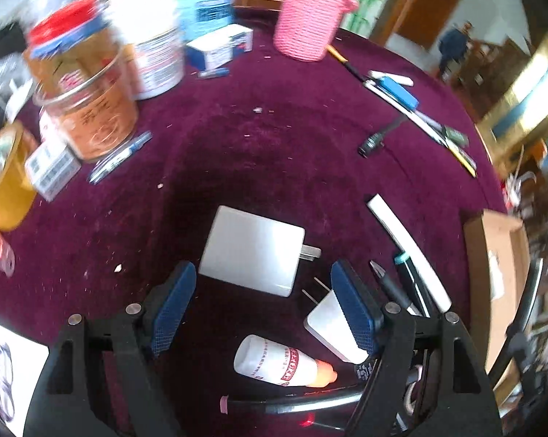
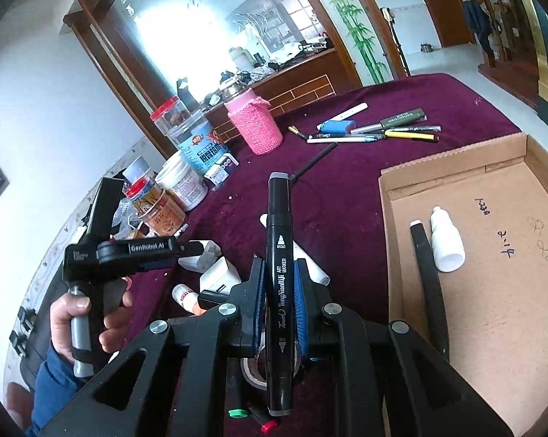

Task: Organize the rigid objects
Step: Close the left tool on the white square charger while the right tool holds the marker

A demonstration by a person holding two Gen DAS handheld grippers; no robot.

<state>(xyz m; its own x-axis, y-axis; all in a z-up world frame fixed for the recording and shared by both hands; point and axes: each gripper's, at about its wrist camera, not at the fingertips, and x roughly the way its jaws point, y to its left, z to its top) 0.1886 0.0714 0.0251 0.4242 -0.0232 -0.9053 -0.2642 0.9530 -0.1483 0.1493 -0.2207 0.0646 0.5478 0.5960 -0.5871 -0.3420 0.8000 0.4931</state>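
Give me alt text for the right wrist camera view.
The right gripper clamps a black art marker above a maroon tablecloth. To its right, a cardboard box holds a small white bottle and a black pen. A hand at left holds the left gripper.

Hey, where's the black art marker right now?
The black art marker is clamped upright in the right claw, in the right wrist view, above the purple tablecloth, left of the cardboard tray.
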